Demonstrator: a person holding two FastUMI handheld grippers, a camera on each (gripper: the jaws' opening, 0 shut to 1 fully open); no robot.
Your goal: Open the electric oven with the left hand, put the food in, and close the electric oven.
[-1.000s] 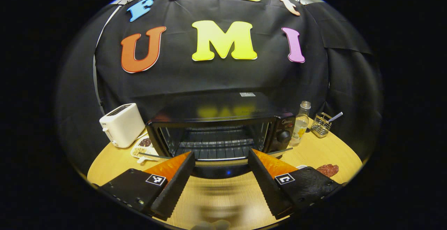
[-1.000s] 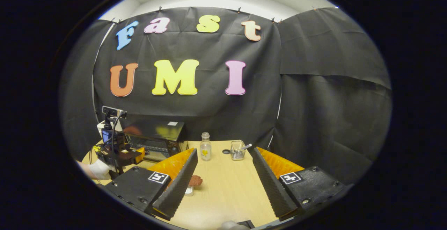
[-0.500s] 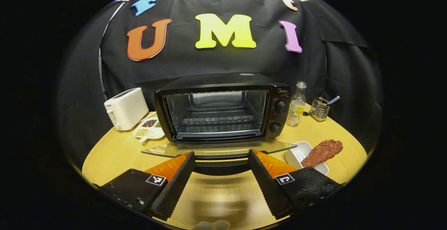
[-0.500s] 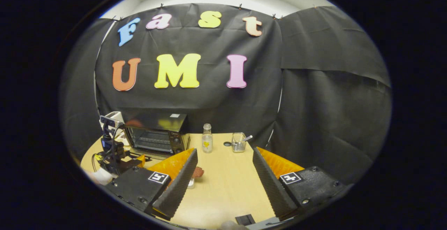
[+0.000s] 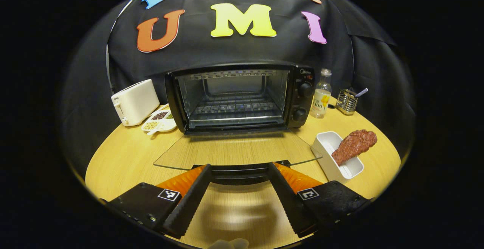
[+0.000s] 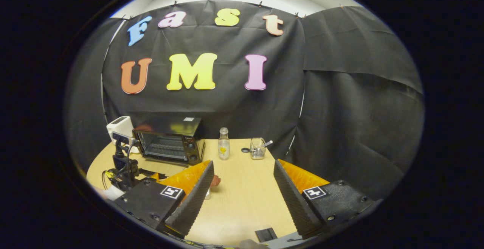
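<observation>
Oven [image 5: 242,95]: on the table [image 5: 124,158], mouth facing the left gripper [image 5: 238,188]; glass door [image 5: 236,150] down flat.
Door handle [image 5: 240,171]: crosswise between spread fingers.
Food [image 5: 353,145]: lengthwise in white tray [image 5: 329,158], to the right.
Right gripper [image 6: 242,196]: fingers spread, empty.

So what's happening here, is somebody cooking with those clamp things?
A person holds a two-finger gripper in each hand. The left gripper sits at the handle of the electric oven, whose glass door lies flat and open; whether it grips the handle is unclear. The food, a reddish-brown piece of meat, waits in a white tray to the oven's right. The right gripper hangs open above the wooden table.
</observation>
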